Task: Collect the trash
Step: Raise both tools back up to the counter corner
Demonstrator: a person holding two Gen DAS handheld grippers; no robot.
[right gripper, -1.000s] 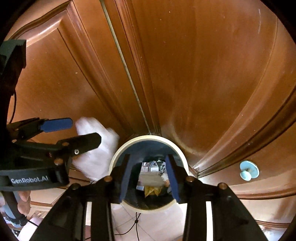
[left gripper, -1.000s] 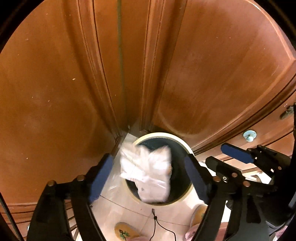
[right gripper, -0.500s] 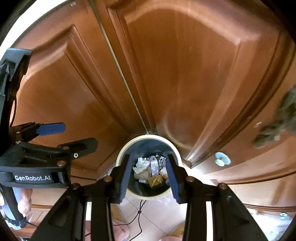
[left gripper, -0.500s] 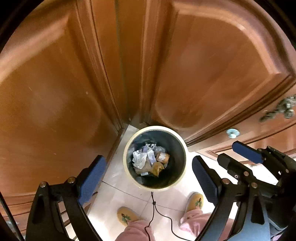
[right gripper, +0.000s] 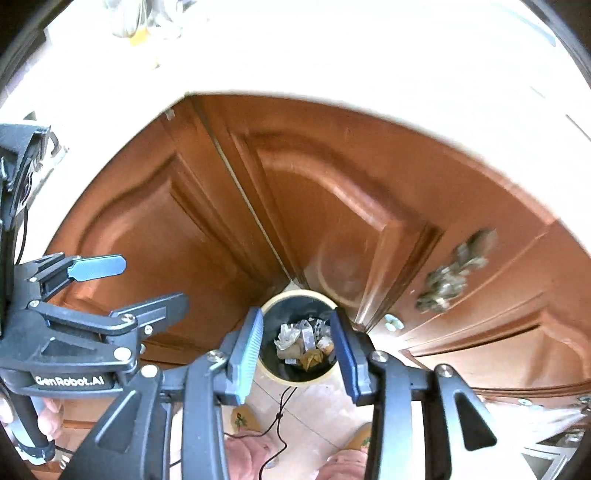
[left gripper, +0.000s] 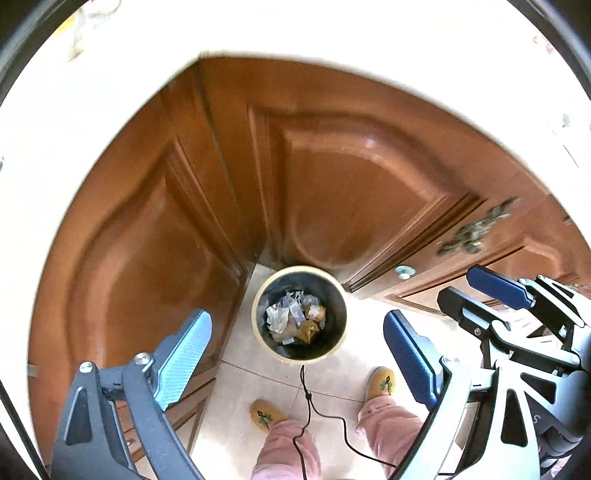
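Note:
A round bin [left gripper: 258,332] with a cream rim stands on the tiled floor in the corner of brown wooden cabinets; it also shows in the right wrist view [right gripper: 271,373]. Crumpled paper and wrappers [left gripper: 293,321] lie inside it, also seen in the right wrist view [right gripper: 303,341]. My left gripper [left gripper: 295,354] is open and empty, high above the bin. My right gripper [right gripper: 297,350] is open and empty, also high above the bin, to the right of the left one.
Wooden cabinet doors [left gripper: 155,236] meet in a corner behind the bin. A pale countertop [left gripper: 295,29] runs above them. A metal handle [right gripper: 448,275] and a round knob [left gripper: 404,271] sit on the right doors. The person's slippered feet [left gripper: 380,380] and a black cable [left gripper: 306,391] are on the floor.
A white crumpled piece left my left gripper and dropped into the bin. Both grippers have since risen well above the bin, so the countertop has come into view.

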